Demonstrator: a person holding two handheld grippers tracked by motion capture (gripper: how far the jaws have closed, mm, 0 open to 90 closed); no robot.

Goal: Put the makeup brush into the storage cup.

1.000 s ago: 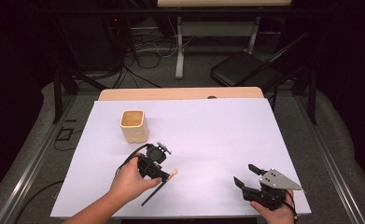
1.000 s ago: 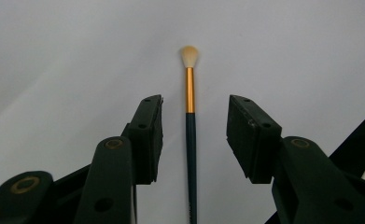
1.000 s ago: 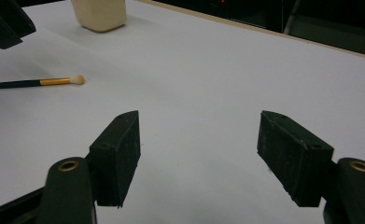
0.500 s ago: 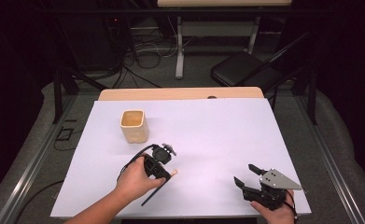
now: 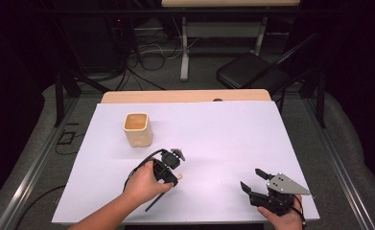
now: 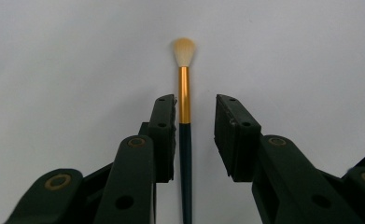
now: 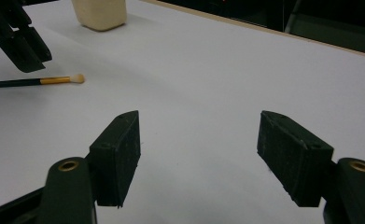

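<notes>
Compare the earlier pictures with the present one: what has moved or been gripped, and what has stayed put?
The left gripper has sunk a little over the brush and its jaws have just been closing around the handle; a gap still shows on one side, so it is not yet gripped. The brush still lies flat on the table. The right gripper, jaws wide open, and the cup have not moved.

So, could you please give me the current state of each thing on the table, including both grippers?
Brush: lying flat on the table, between the left gripper's jaws, not yet pinched.
Left gripper: jaws have just been closing around the brush, gap remaining.
Right gripper: open wide, nothing between its jaws.
Cup: upright, apart from both grippers.
</notes>
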